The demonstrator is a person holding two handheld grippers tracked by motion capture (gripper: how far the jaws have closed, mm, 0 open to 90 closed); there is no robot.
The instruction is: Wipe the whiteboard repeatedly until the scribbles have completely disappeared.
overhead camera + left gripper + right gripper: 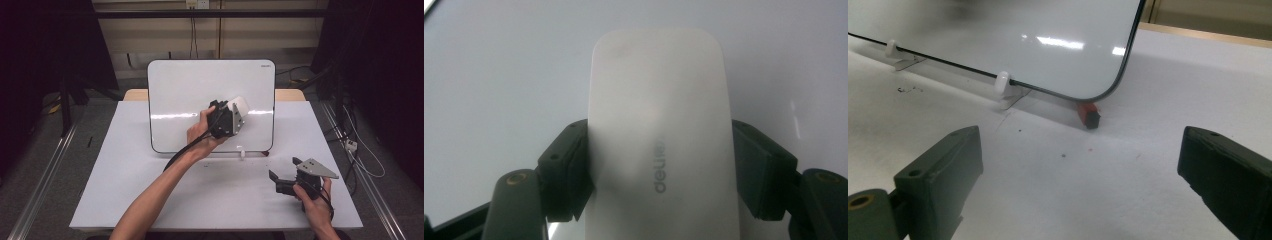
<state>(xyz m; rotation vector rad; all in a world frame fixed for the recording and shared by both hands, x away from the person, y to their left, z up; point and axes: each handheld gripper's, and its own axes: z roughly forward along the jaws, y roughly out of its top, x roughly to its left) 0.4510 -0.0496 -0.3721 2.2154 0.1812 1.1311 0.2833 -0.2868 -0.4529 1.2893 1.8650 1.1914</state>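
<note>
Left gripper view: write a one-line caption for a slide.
Left gripper shut on a white whiteboard eraser, held up against the whiteboard.

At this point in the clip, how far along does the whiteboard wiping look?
Done: the glossy white whiteboard already looks free of marks. In hand: the left gripper clamps a white plastic eraser against the board. Left: putting the eraser down; the right gripper rests open on the white table.
</note>
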